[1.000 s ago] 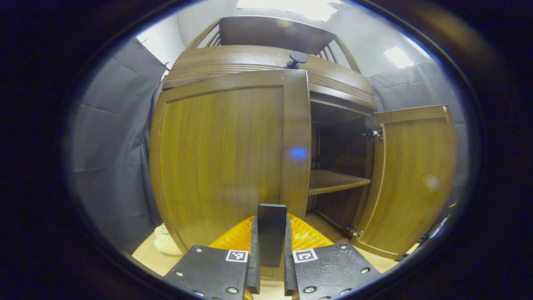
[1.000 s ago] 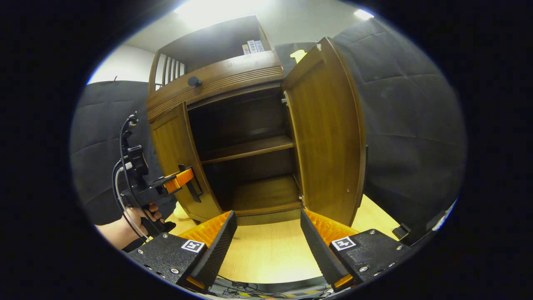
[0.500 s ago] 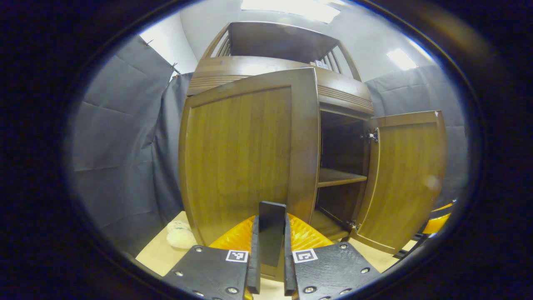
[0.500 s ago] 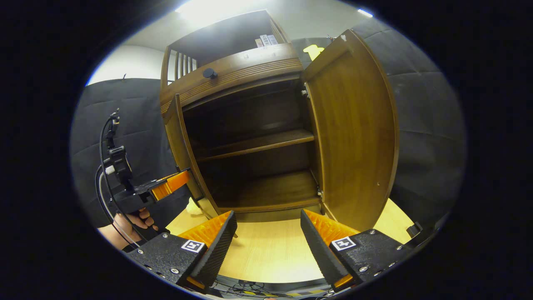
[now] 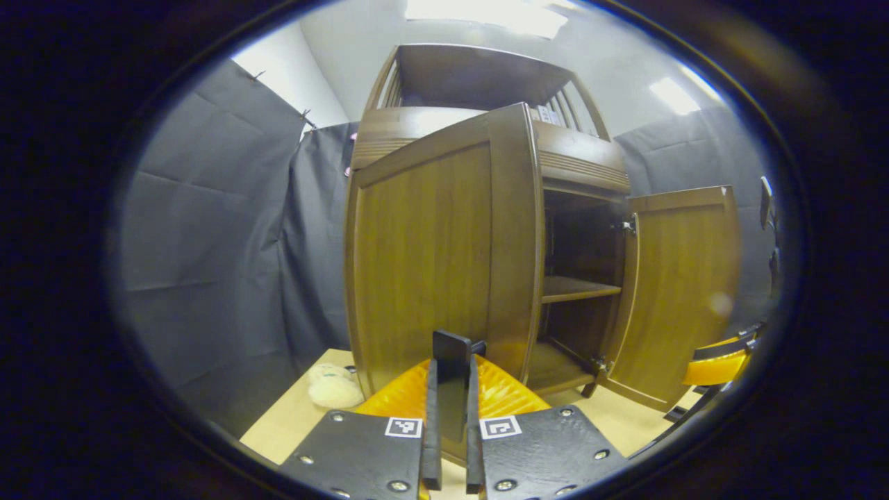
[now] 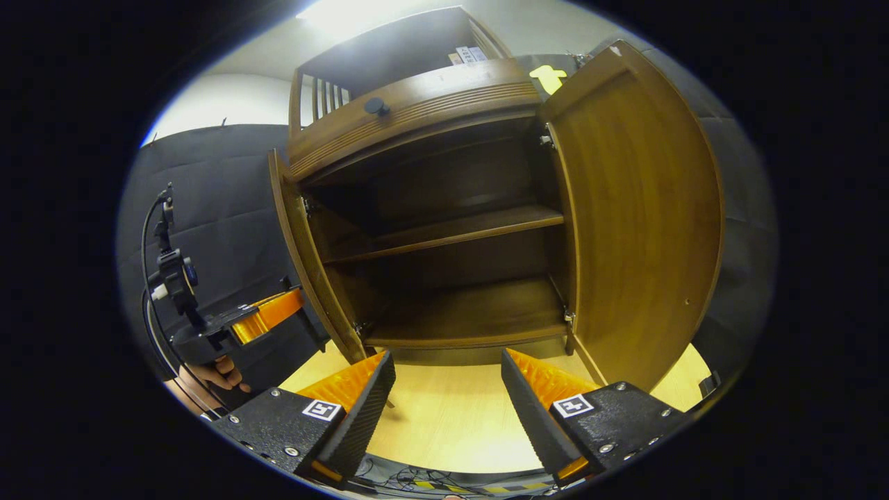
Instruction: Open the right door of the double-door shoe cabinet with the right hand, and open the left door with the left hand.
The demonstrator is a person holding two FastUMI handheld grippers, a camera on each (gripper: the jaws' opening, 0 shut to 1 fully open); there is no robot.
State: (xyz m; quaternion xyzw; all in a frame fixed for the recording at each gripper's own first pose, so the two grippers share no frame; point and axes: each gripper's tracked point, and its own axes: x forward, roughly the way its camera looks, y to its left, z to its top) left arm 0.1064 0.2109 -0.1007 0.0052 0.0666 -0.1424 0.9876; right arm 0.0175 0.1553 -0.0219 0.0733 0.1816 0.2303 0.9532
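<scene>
1. the left gripper [image 5: 450, 417] is clenched on the left door's handle [image 5: 451, 375], a dark flat pull that stands up between its two fingers at 6 o'clock in the left gripper view. both fingers press its sides, which looks like the grip needed to draw the door around its hinge.
2. the left door [image 5: 444, 243] stands swung well out from the shoe cabinet [image 6: 417, 104]. in the right gripper view it shows nearly edge-on at 9 o'clock of the opening, so i judge it close to fully open.
3. the right door [image 6: 639, 215] is wide open at 3 o'clock in the right gripper view, and nothing touches it. that half of the task looks done.
4. the right gripper [image 6: 448, 389] is released, jaws spread wide and holding nothing, hovering over the pale floor [image 6: 444, 423] in front of the cabinet, likely kept back to stay clear.
5. the inner shelf [image 6: 444, 232] is bare.
6. a small pale plush thing [image 5: 333, 389] lies on the floor at 7 o'clock in the left gripper view, beside the cabinet.
</scene>
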